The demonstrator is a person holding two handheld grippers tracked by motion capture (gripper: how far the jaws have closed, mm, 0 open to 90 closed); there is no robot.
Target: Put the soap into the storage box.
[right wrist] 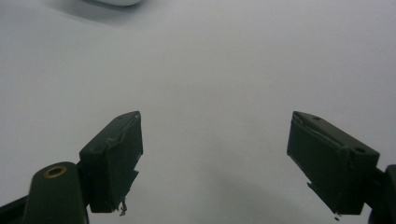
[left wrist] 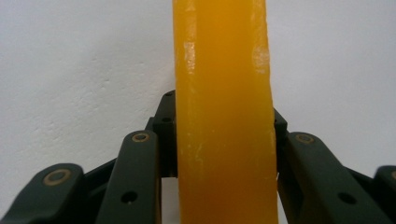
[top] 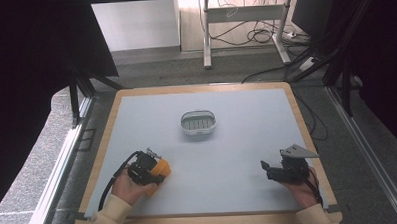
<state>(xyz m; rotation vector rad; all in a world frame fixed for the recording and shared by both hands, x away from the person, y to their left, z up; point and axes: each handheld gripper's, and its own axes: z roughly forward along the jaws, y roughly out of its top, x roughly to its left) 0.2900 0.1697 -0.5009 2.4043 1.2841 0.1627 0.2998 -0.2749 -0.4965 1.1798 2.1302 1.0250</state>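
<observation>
Item: orange soap bar [left wrist: 223, 112], near-left of table [top: 237, 140] | my left gripper [top: 149, 169] pinching it | my right gripper [right wrist: 215, 163] spread, idle | step: grasp made | next, I judge: lift, carry to white dish [top: 199, 123].

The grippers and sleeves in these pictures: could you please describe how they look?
Both grippers are black two-jaw tools with brass-coloured pivot pins. The left gripper trails a black cable; the right gripper carries a grey three-cornered plate on top. The person wears cream-coloured sleeves.
</observation>
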